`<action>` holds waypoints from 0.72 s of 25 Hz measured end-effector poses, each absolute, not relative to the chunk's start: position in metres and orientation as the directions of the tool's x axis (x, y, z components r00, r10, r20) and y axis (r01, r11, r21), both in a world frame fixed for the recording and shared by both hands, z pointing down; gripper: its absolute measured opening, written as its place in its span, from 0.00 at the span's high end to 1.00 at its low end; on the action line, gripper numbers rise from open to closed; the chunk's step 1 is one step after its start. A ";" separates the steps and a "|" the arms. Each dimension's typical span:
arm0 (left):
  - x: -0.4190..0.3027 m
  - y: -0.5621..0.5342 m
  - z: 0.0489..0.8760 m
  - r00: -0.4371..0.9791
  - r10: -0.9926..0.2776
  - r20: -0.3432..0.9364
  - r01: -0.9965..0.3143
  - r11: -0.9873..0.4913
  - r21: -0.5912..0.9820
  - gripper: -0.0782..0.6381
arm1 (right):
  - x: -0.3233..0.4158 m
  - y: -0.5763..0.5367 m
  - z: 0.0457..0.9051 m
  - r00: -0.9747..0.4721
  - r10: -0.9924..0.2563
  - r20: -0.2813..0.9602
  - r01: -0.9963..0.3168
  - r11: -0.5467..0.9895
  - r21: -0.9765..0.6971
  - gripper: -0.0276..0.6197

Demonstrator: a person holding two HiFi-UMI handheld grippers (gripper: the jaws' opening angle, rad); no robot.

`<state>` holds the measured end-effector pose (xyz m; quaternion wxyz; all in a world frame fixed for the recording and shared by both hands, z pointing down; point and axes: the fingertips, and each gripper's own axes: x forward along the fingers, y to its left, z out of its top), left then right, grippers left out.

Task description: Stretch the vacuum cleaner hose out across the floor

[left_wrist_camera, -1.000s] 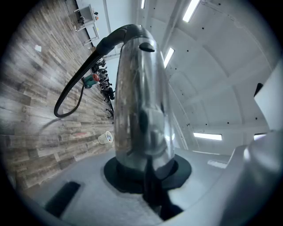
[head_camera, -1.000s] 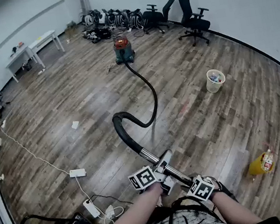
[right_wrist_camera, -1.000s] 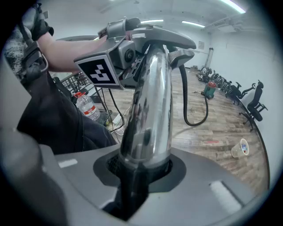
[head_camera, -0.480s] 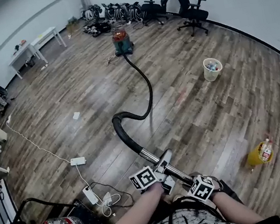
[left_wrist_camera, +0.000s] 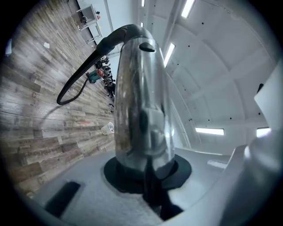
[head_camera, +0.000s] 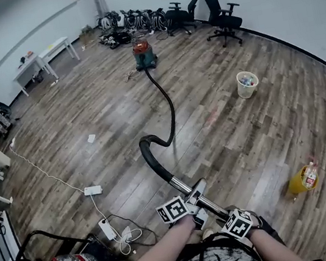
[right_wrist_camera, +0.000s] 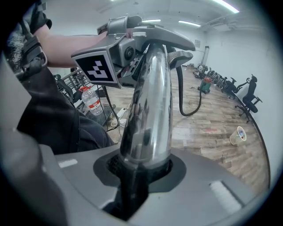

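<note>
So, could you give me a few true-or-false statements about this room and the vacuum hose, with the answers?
1. The left gripper and the right gripper both have their jaws clamped on the shiny metal tube. True.
2. The black hose runs dead straight to the vacuum cleaner. False: it curls into a loop near the tube.
3. A white waste bin stands on the floor, to the right of the hose. True.
4. The floor is carpeted. False: it is wood planks.
</note>
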<state>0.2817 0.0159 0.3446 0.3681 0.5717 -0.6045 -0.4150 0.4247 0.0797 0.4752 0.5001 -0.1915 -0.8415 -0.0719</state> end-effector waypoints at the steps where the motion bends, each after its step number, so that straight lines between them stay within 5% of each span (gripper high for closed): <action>1: 0.285 0.019 0.345 -0.069 -0.997 -0.029 -0.384 -0.001 0.923 0.81 | 0.428 0.083 0.476 -0.427 0.246 0.870 0.388 0.919 -0.070 0.80; 18: 0.340 0.104 0.380 0.071 -0.997 -0.014 -0.295 -0.035 0.955 0.82 | 0.482 0.183 0.496 -0.403 0.099 0.910 0.202 0.979 -0.017 0.80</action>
